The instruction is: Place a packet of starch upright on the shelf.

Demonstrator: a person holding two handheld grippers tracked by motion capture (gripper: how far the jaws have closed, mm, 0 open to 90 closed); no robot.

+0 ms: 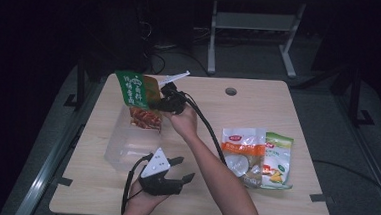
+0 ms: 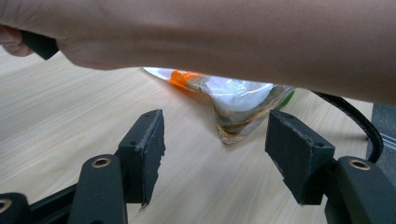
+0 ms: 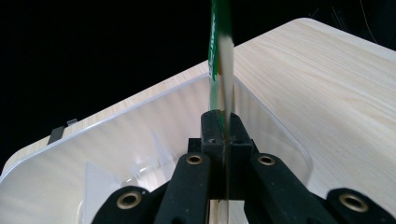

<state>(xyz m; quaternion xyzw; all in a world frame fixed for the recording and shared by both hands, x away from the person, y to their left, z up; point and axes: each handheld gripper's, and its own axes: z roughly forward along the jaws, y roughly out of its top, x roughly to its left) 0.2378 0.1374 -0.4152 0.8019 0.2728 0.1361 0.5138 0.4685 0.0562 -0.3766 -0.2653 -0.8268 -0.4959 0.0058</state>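
Observation:
A green and orange snack bag [image 1: 140, 97] hangs over the clear plastic bin [image 1: 120, 151] at the table's left. My right gripper [image 1: 165, 102] is shut on the bag's edge; in the right gripper view the thin bag edge [image 3: 219, 60] rises from between the closed jaws, above the bin's wall [image 3: 140, 121]. My left gripper [image 1: 178, 169] rests near the front edge, open, with nothing between its pads [image 2: 147, 144]. Beyond it lie two more packets, an orange and white one [image 1: 243, 151] [image 2: 229, 93] and a green one [image 1: 278, 158].
The person's right forearm [image 1: 214, 174] crosses the table from the bottom to the bin and passes just above my left gripper's jaws. A black cable [image 1: 205, 123] trails along it. A round hole [image 1: 231, 91] sits near the table's far edge.

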